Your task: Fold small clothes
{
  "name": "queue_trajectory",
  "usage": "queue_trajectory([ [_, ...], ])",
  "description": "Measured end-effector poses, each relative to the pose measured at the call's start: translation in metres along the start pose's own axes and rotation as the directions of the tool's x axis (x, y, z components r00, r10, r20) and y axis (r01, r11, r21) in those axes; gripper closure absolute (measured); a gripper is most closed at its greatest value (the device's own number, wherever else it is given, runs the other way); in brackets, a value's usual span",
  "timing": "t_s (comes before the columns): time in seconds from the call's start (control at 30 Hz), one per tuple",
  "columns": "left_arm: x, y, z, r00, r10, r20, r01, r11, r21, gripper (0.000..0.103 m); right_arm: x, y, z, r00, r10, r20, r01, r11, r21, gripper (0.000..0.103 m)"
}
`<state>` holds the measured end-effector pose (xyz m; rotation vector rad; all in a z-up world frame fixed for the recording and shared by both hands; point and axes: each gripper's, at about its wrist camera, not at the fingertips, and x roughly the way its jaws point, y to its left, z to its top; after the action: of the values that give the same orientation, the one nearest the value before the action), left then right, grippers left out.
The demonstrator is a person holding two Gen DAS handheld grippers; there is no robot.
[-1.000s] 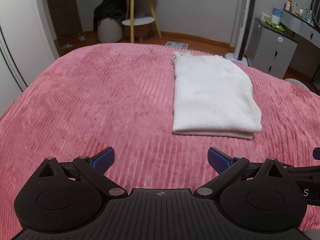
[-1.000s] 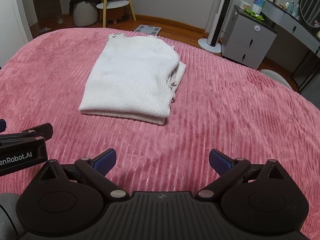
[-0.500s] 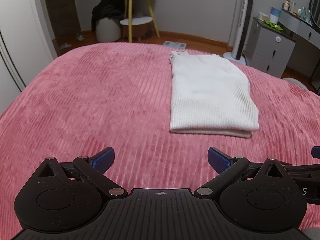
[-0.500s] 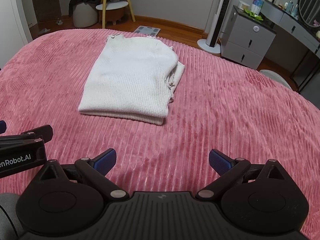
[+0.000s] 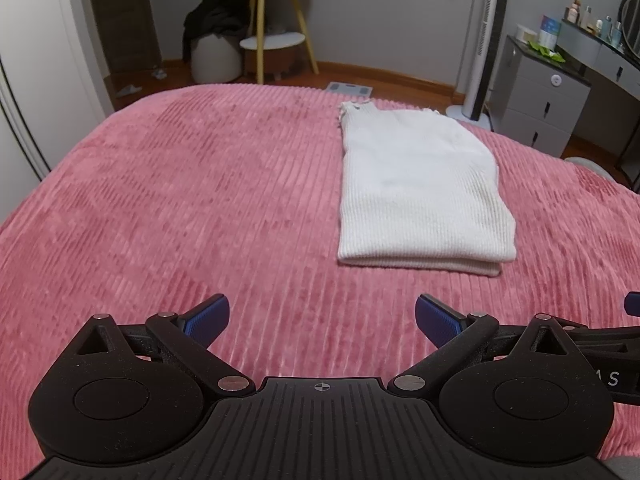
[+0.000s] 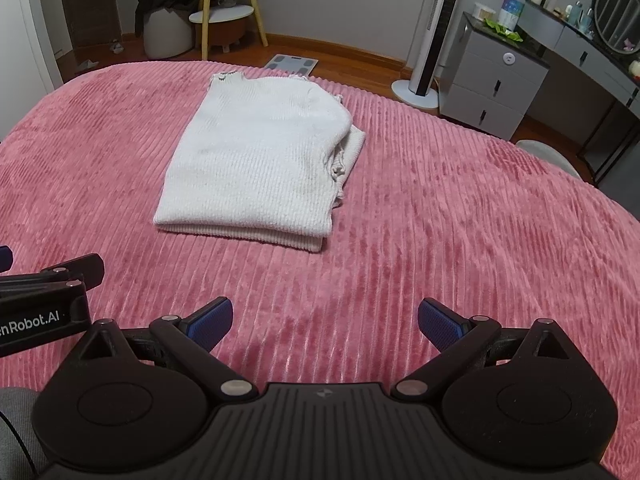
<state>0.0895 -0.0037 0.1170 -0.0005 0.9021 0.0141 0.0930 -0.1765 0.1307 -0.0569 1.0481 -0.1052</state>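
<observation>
A white ribbed knit top lies folded into a compact rectangle on a bed covered with a pink corduroy-ribbed blanket, toward the far side of the bed, its frilled neckline pointing at the bedroom wall and its doubled fold edge facing the cameras. From the right wrist view, a tucked sleeve or side layer shows as a bunched edge along the top's right flank, a little untidy but contained within the outline. The left gripper hangs above bare blanket on the near side of the top, jaws spread wide and holding nothing; the right gripper does likewise, also spread and empty, well apart from the garment. The left gripper's housing juts into the right wrist view at the lower left.

Judged from how things lie, the folding of this garment looks essentially finished: the layers are stacked, the edges roughly square, and neither gripper touches the cloth. What might remain is one more halving toward the neckline, or a tidy of the loose right edge; no other clothes awaiting folding are visible on the bed. Beyond the top, a tower fan, a grey drawer unit and bathroom scales stand on the floor.
</observation>
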Motion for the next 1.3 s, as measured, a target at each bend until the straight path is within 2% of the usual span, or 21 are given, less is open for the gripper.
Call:
queue_trajectory([
  [1.3, -0.002, -0.0033, 0.0006, 1.0, -0.006, 0.007, 0.006, 1.0, 0.003, 0.001, -0.0066, -0.0016, -0.0031, 1.0, -0.002, 0.022, 0.002, 1.0, 0.001, 0.004],
])
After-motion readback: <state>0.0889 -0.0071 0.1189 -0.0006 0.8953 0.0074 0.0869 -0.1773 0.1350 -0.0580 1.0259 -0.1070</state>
